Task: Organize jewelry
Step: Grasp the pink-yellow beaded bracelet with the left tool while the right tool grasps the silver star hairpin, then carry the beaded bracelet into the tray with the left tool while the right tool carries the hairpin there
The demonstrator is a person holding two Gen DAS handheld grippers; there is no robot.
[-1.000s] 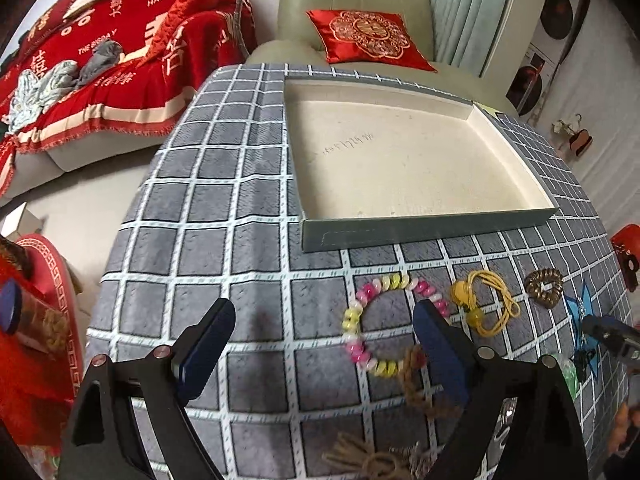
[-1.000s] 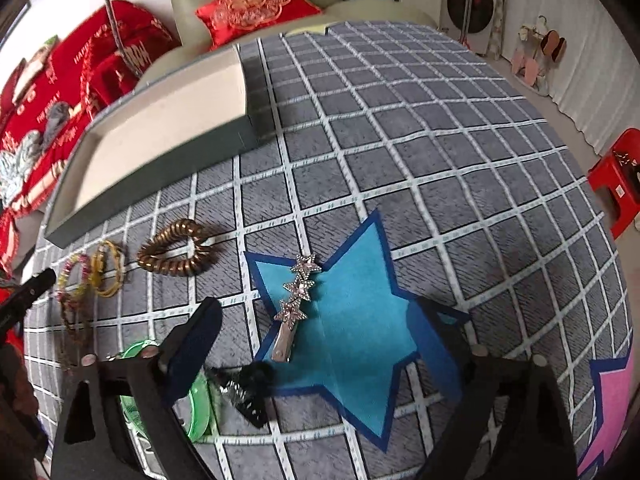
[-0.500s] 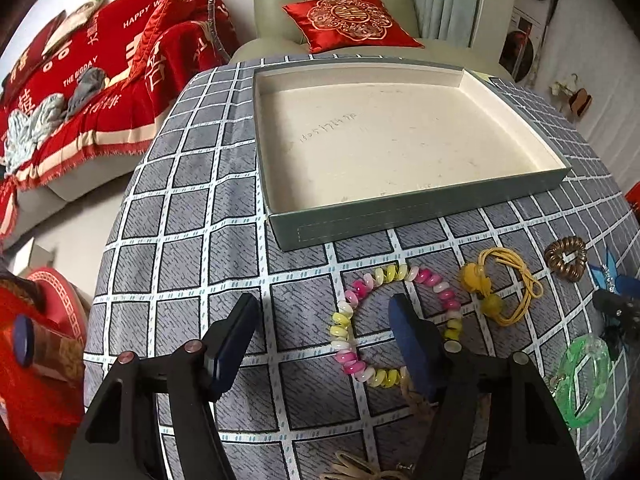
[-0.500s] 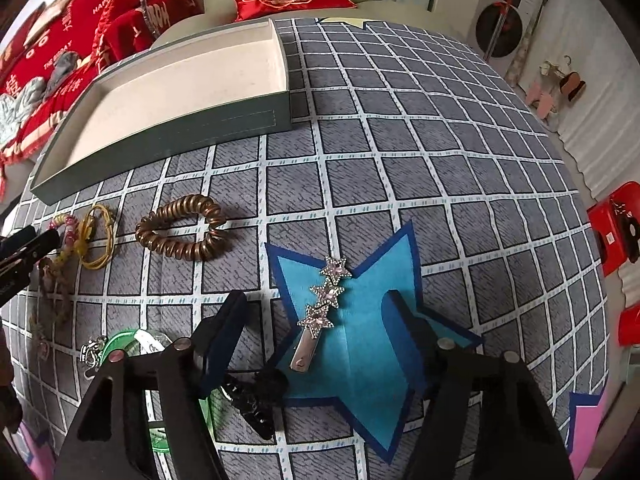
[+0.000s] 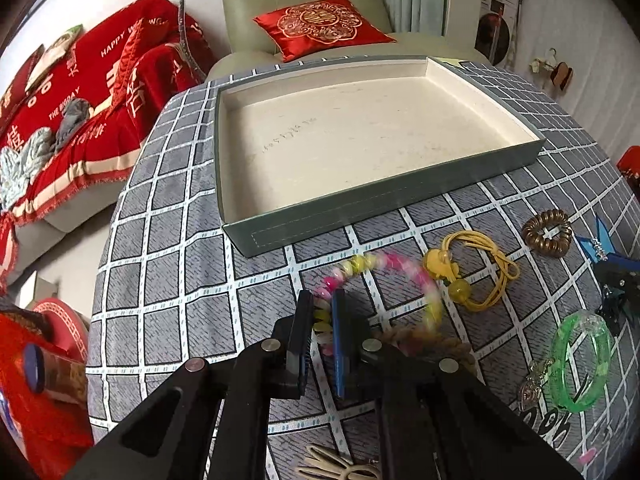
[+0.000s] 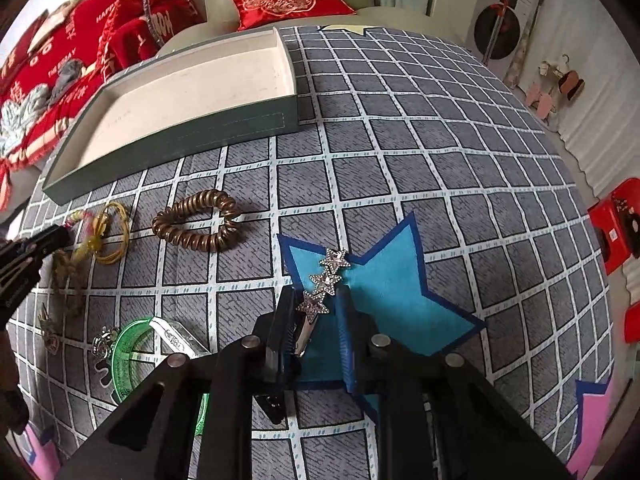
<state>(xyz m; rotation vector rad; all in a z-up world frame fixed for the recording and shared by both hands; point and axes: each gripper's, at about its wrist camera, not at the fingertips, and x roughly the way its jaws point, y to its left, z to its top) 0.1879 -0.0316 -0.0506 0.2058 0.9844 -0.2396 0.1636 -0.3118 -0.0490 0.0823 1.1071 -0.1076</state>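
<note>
Left gripper [image 5: 320,312] is clamped on the beaded bracelet [image 5: 380,280]; right gripper [image 6: 314,312] is closing around the star hairclip [image 6: 322,292] (not yet squeezed). Lift both straight up, then carry them forward to the tray [image 5: 360,204].

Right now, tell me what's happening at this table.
A person works two handheld grippers to sort jewelry on a checked tablecloth. The left gripper has shut on a pink and yellow beaded bracelet. The right gripper's jaws are closing around a star hair clip lying on a blue felt star. The tray holds nothing yet; other pieces lie on the cloth.
</note>
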